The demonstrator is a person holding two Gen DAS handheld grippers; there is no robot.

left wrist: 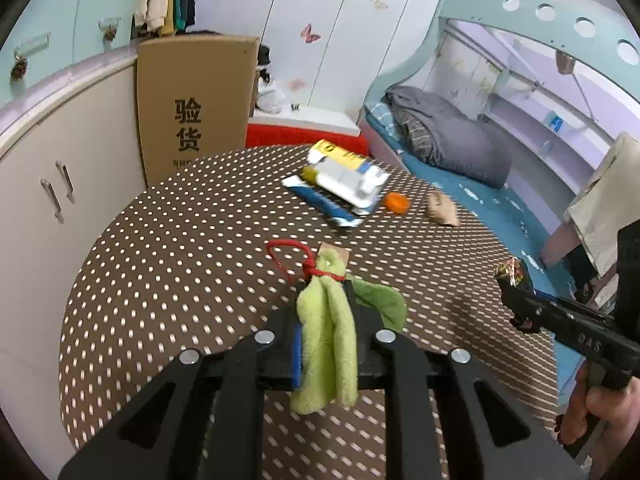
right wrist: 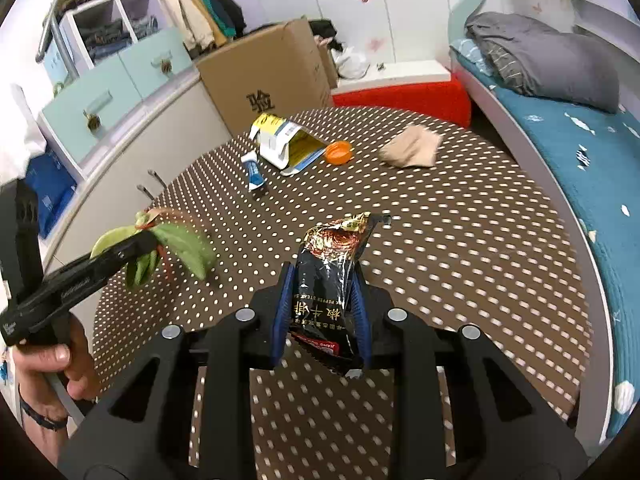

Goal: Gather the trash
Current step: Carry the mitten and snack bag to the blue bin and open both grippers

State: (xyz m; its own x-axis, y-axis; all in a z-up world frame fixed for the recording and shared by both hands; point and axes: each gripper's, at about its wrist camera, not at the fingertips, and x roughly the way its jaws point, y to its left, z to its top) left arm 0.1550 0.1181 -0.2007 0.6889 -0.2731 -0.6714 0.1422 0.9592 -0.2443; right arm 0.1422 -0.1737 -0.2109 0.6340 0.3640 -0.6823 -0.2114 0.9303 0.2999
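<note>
The round table (right wrist: 460, 240) wears a brown cloth patterned all over with small white dots. Near the left gripper (left wrist: 324, 300), black with blue pads, hangs a lime-green fleecy cloth (left wrist: 326, 336) tied with a red cord (left wrist: 296, 258). The right gripper (right wrist: 324, 292), black with blue-edged fingers, frames a black snack wrapper (right wrist: 326, 292) with gold and copper foil at its top and a red-and-white label at its bottom. Farther off lie a yellow, white and blue carton (right wrist: 286, 142), a blue-and-white tube (right wrist: 254, 172), an orange cap (right wrist: 339, 152) and a beige crumpled paper (right wrist: 412, 146). Beyond the table stand a brown cardboard box (right wrist: 266, 80) with black characters and a red seat (right wrist: 404, 100)
</note>
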